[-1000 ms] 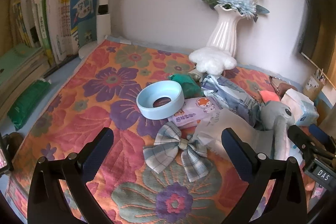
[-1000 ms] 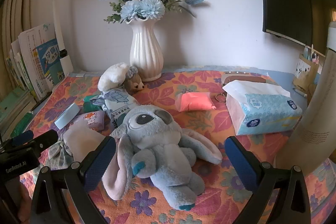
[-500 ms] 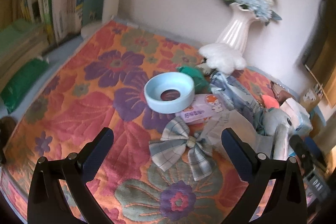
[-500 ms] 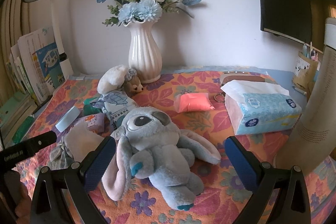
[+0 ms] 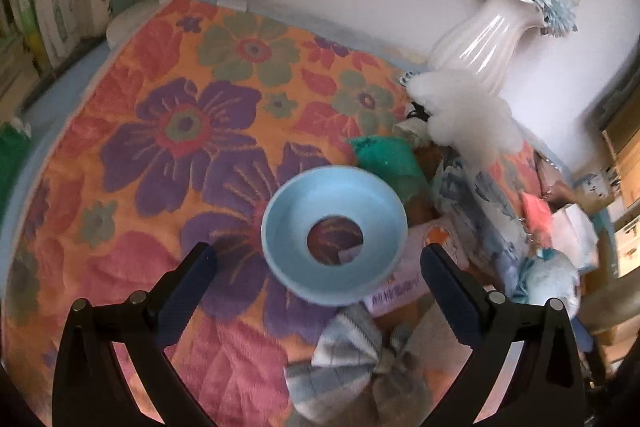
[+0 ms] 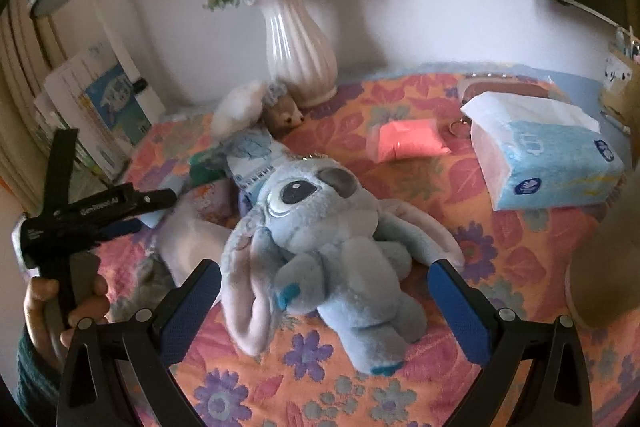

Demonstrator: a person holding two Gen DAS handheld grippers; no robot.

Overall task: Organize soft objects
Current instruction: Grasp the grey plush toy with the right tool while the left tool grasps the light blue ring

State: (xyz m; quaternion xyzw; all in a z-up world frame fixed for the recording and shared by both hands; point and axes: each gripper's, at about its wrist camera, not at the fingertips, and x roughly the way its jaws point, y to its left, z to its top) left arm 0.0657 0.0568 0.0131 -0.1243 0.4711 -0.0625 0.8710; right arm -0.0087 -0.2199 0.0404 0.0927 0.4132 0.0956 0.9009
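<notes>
Risk first. Right tool (image 6: 324,297) is spread wide and empty, its tips either side of the plush (image 6: 320,235), low around the body and legs. A closing pinch there would likely catch loose fur or one floppy ear, and the toy would sag, swing or slip out on the lift. Vase (image 6: 298,55) stands behind the plush; a swinging toy or a high arm path could knock it, and it looks top-heavy with flowers.

Left tool (image 5: 318,273) is also apart and empty, tips flanking the ring (image 5: 334,235). The ring looks hard and lies partly on the pouch (image 5: 404,279), so a grab here may drag the pouch or skid the ring into the pile. Left view is blurred, so exact clearance cannot be told.

Plush: grey-blue, big dark eye, long pale ears, teal patches on paw and foot. It sits propped on the floral cloth (image 6: 500,251) over the counter, in front of the vase, facing up and left. Tissue pack (image 6: 548,163) is well right of the plush, pink packet (image 6: 408,143) behind and right. Bow (image 5: 352,359) lies just nearer than the ring.
</notes>
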